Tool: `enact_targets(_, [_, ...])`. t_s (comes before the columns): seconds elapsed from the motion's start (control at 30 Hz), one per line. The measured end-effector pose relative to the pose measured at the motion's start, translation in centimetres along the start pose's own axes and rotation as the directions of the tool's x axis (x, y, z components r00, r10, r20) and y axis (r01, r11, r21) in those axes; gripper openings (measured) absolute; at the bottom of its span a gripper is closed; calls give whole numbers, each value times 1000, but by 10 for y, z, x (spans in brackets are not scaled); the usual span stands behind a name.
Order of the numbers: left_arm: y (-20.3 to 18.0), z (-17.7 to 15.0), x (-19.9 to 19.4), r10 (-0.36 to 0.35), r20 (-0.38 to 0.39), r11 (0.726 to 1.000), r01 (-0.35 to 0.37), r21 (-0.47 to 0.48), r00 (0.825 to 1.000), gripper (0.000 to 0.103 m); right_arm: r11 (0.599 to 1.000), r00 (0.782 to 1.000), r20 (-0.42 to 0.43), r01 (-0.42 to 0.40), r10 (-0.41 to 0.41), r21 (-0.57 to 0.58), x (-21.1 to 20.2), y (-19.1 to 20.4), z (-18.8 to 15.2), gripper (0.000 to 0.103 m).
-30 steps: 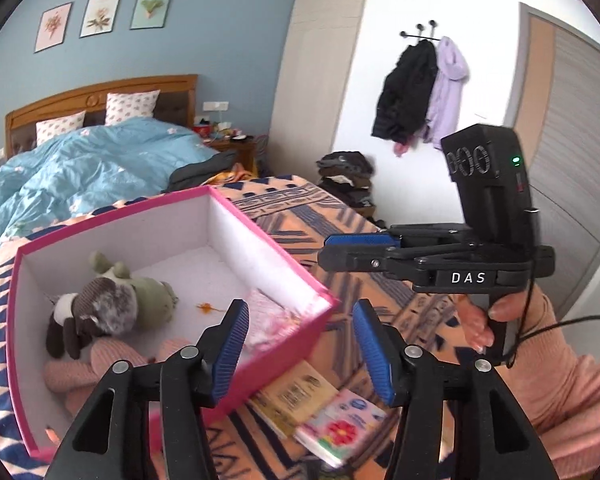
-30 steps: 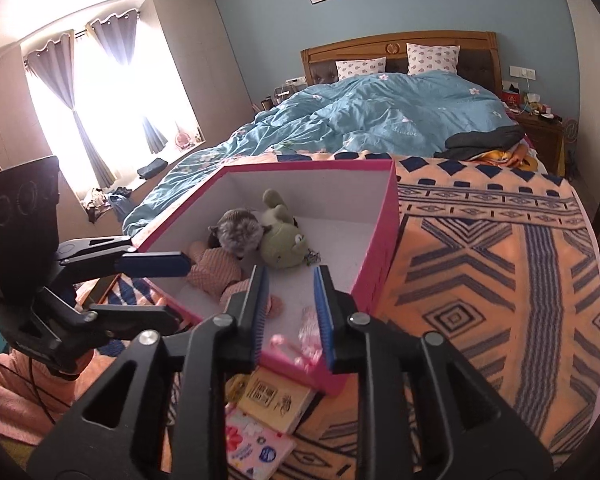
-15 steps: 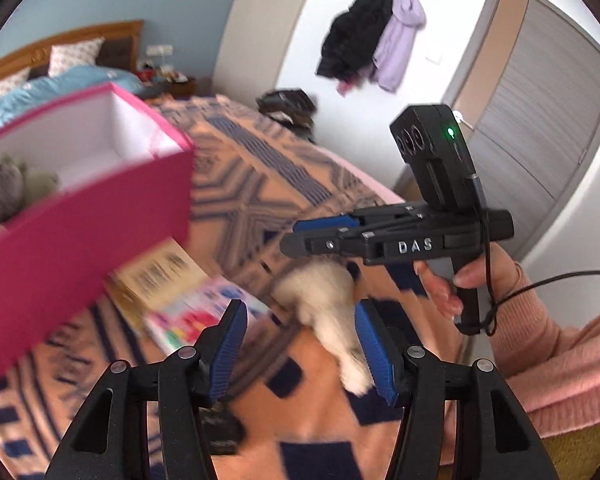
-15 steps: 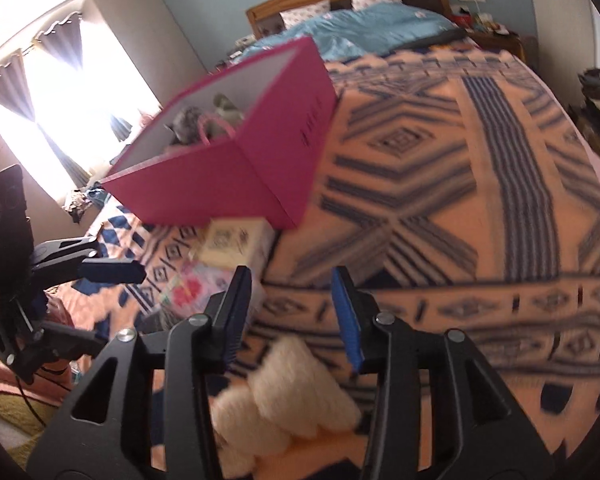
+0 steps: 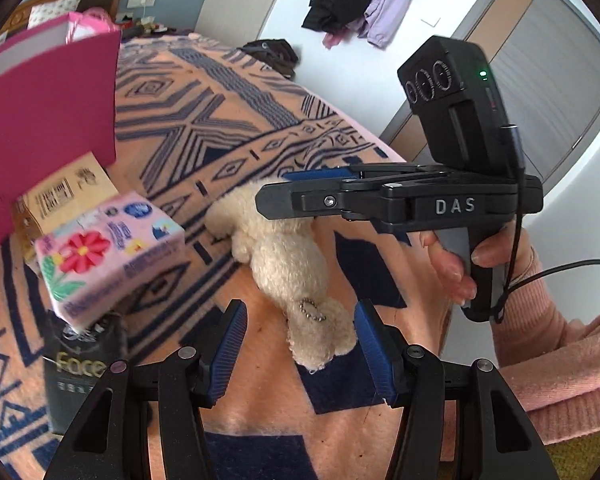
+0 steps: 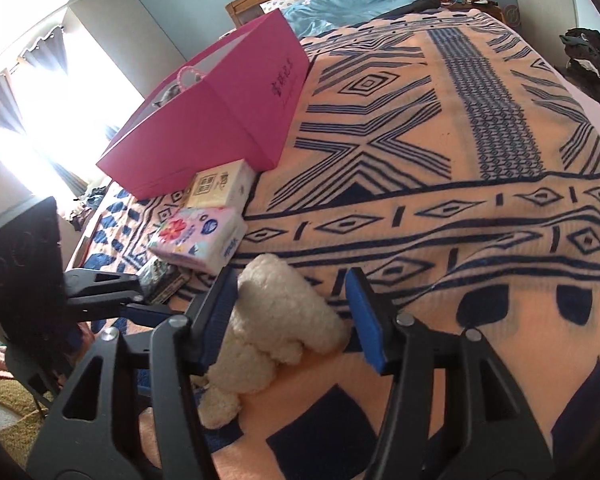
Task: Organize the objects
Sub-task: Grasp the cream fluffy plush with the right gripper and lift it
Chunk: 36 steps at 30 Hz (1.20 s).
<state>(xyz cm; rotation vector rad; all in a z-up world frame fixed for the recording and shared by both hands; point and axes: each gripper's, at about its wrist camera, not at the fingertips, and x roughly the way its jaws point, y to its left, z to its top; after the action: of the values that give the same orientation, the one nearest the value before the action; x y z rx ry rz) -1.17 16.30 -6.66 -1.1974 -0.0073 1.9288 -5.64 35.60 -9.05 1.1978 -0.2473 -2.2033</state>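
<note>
A cream plush toy (image 5: 288, 256) lies on the patterned blanket (image 6: 440, 184) near its front edge. My left gripper (image 5: 302, 344) stands open around the toy's lower end, with a gap on the left side. My right gripper (image 6: 292, 314) straddles the plush toy (image 6: 284, 312) from the other side. Its jaws are opening, and the pads sit close to the fur without squeezing it. The left wrist view shows the right gripper (image 5: 276, 188) side-on over the toy, held by a hand in a pink sleeve. The pink box (image 6: 220, 112) with soft toys inside stands further up the bed.
A pink floral tissue pack (image 5: 108, 252) and a beige pack (image 6: 220, 184) lie just in front of the pink box (image 5: 40, 128). A black pack (image 5: 84, 364) sits nearest the edge. Pillows and a blue duvet (image 6: 360, 0) lie at the headboard. Coats (image 5: 364, 4) hang on the wall.
Both grippers have come down from above the pink box to the cream plush toy at the blanket's near edge. The right gripper's jaws have widened around it.
</note>
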Motion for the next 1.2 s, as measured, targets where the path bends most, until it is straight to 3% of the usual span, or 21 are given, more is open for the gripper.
enact_targets(0.17, [9, -2, 4, 28, -10, 999, -28, -30, 1000, 47, 998, 1000, -23, 19, -21, -52, 10, 9, -4, 58])
enact_targets(0.3, [19, -3, 0, 30, -1, 997, -30, -67, 1000, 41, 998, 1000, -9, 22, -22, -67, 9, 12, -5, 50])
enact_targets(0.6, [15, -5, -9, 8, 6, 999, -8, -52, 1000, 43, 999, 1000, 23, 20, -19, -48, 4, 19, -2, 45])
enact_targets(0.93, [28, 2, -36, 65, 88, 992, -55, -113, 994, 43, 998, 996, 74, -48, 50, -29, 6, 41, 18, 45])
enact_targets(1.03, [33, 5, -46, 118, 103, 985, -103, -141, 988, 33, 997, 993, 92, -66, 68, -26, 10, 49, 25, 45])
enact_targets(1.2, [54, 9, -64, 152, 133, 971, -123, -206, 979, 24, 996, 990, 115, -85, 85, -6, 20, 60, 41, 46])
